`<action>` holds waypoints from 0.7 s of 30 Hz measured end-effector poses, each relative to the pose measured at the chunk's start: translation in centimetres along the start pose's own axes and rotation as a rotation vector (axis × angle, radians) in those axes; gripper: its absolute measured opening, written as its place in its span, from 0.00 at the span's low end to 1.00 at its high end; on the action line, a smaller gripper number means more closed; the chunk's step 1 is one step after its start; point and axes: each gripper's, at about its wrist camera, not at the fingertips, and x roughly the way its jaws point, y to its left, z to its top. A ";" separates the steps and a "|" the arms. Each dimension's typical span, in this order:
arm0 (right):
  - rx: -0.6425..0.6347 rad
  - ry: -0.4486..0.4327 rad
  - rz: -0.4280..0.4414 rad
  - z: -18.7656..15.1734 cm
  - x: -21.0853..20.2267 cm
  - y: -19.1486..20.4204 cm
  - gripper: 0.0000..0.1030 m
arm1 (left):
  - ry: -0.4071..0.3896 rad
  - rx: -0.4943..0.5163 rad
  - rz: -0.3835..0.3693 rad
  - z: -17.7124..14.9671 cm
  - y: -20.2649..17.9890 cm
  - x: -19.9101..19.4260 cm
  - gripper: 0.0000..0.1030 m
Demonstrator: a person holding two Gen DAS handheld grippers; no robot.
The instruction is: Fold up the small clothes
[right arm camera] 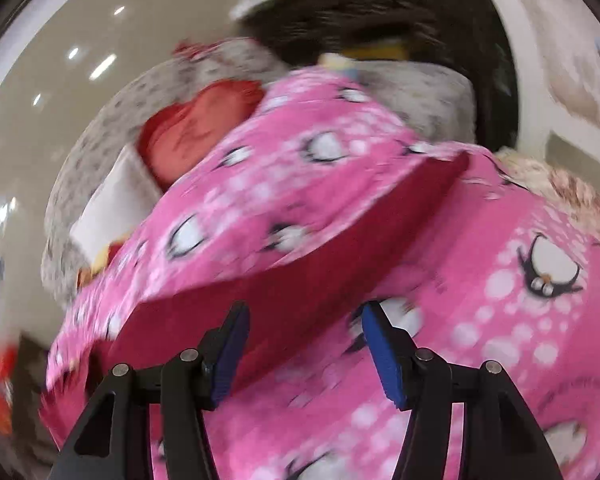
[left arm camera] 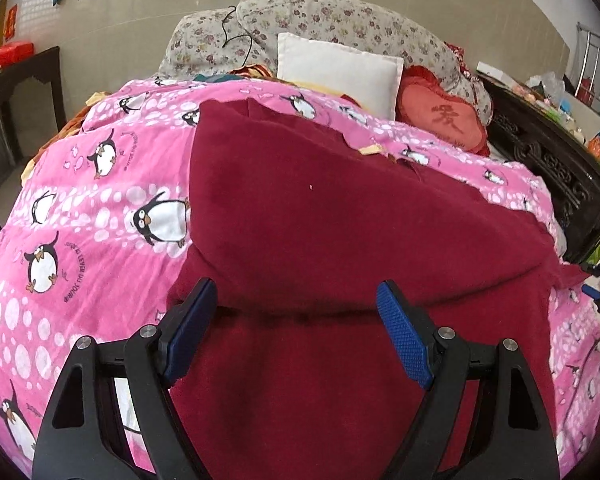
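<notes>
Left wrist view: dark red garment [left arm camera: 320, 208] lies spread on a pink penguin-print quilt [left arm camera: 80, 200] covering the bed. Its far part is folded over toward the near side, and the fold edge runs across just beyond the tips of the left tongs [left arm camera: 296, 312]. Left tongs stand wide, blue pads [left arm camera: 404, 340] apart, nothing between them; they hover over the near, lower layer of the garment. Contact with the cloth cannot be told.

Far end of bed: white pillow [left arm camera: 336, 68], red heart cushion [left arm camera: 440, 120] just to its right, and a floral bolster [left arm camera: 320, 16] behind both. Dark carved wood furniture [left arm camera: 540, 152] at the right, dark side table [left arm camera: 20, 76] at the far left. At the right edge of this view a bit of the other gripper shows, beside the garment's right corner.

Right wrist view: heavily motion-blurred. Right tongs [right arm camera: 304, 336] stand wide, holding nothing. The garment [right arm camera: 300, 272] shows as a red band running from near left to far right across the quilt [right arm camera: 500, 320], passing just beyond the left pad. The right pad [right arm camera: 384, 360] is over pink quilt. Cushion [right arm camera: 196, 132] and pillow [right arm camera: 108, 208] are at the far left, blurred.
</notes>
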 end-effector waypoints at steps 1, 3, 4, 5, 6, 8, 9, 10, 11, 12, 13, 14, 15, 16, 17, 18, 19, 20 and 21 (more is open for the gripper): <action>0.042 0.022 -0.003 0.6 1.0 -1.1 0.56 | 0.007 0.006 0.005 -0.1 -0.1 0.2 0.80; 0.113 0.024 0.061 1.1 1.9 -2.8 0.54 | 0.016 0.013 0.015 -0.3 0.0 0.5 0.80; 0.116 0.016 0.124 1.2 2.1 -3.2 0.44 | 0.016 0.013 0.018 -0.4 0.1 0.6 0.80; 0.092 0.021 0.138 1.3 2.3 -3.0 0.25 | 0.013 0.012 0.021 -0.5 0.1 0.6 0.80; 0.071 0.015 0.135 1.3 1.9 -2.8 0.18 | 0.011 0.009 0.026 -0.5 0.3 0.5 0.80; 0.013 -0.028 0.188 1.2 0.2 -0.7 0.08 | 0.013 -0.007 0.026 -0.3 0.9 0.4 0.80; -0.043 -0.063 0.249 1.1 -1.9 1.5 0.08 | 0.010 -0.017 0.024 -0.2 1.3 0.1 0.80; -0.103 -0.095 0.295 1.1 -3.6 3.7 0.08 | 0.003 -0.031 0.022 0.0 1.7 -0.2 0.80; -0.152 -0.114 0.321 1.0 -4.7 5.3 0.08 | -0.009 -0.048 0.019 0.3 2.2 -0.6 0.80; -0.244 -0.143 0.368 0.5 -6.8 8.9 0.08 | -0.026 -0.067 0.014 0.6 2.7 -1.2 0.80; -0.327 -0.159 0.422 -0.3 -8.6 12.4 0.08 | -0.043 -0.085 0.008 0.8 3.2 -1.8 0.80; -0.396 -0.163 0.479 -1.2 -9.9 15.6 0.08 | -0.064 -0.104 0.002 1.1 3.8 -2.5 0.80; -0.448 -0.162 0.525 -2.2 -10.8 18.2 0.08 | -0.086 -0.124 -0.005 1.4 4.3 -3.2 0.80; -0.523 -0.156 0.591 -3.9 -11.8 22.0 0.08 | -0.104 -0.141 -0.009 1.6 4.8 -3.7 0.80; -0.586 -0.140 0.650 -5.7 -12.4 25.0 0.08 | -0.126 -0.165 -0.013 1.8 5.5 -4.3 0.80; -0.637 -0.118 0.696 -7.5 -12.4 27.5 0.08 | -0.144 -0.192 -0.017 1.9 6.2 -4.7 0.80; -0.710 -0.076 0.747 -10.4 -11.9 30.7 0.08 | -0.157 -0.221 -0.020 1.9 7.0 -5.0 0.80; -0.768 -0.040 0.770 -12.9 -11.1 33.0 0.08 | -0.162 -0.245 -0.022 1.9 7.7 -5.1 0.80; -0.830 -0.002 0.781 -15.9 -9.8 35.2 0.08 | -0.162 -0.272 -0.024 2.0 8.4 -5.0 0.80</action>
